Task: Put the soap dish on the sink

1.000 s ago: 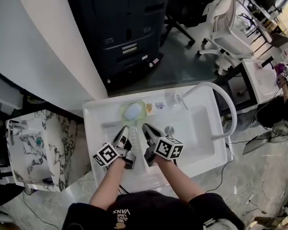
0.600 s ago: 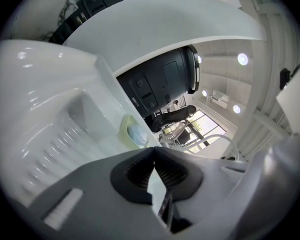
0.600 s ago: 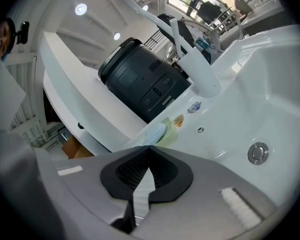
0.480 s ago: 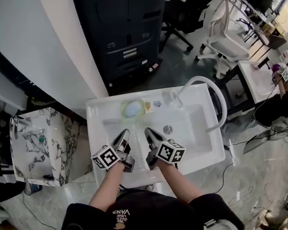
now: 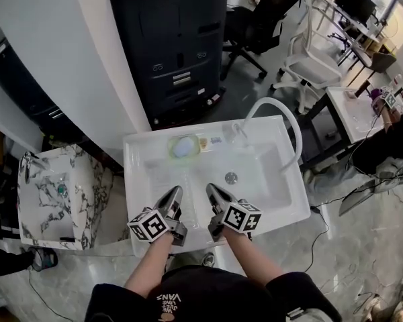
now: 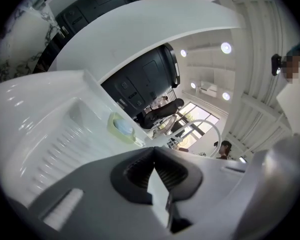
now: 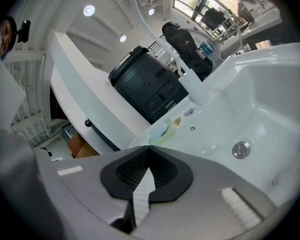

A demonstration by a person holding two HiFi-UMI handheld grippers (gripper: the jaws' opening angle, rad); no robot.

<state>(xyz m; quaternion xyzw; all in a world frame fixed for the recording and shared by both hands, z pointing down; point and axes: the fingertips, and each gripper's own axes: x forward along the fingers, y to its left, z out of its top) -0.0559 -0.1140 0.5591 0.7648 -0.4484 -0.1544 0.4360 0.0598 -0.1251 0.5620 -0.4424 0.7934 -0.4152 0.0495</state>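
A pale green soap dish (image 5: 184, 146) with a light blue soap in it sits on the back ledge of the white sink (image 5: 275, 206), left of the faucet. The left gripper view shows the soap dish (image 6: 121, 128) ahead, and the right gripper view shows the soap dish (image 7: 161, 132) on the ledge. My left gripper (image 5: 175, 194) is shut and holds nothing, over the sink's front left. My right gripper (image 5: 211, 190) is shut and holds nothing, beside it over the basin's front. Both are well short of the dish.
A curved white faucet (image 5: 274, 110) rises at the sink's back right, with small items (image 5: 216, 140) on the ledge beside the dish. The drain (image 5: 231, 177) lies mid-basin. A marbled cabinet (image 5: 54, 193) stands left, a dark printer (image 5: 174, 45) behind, office chairs (image 5: 302, 52) beyond.
Both grippers have drawn back from the soap dish toward the sink's front edge. The dish stays on the back ledge.
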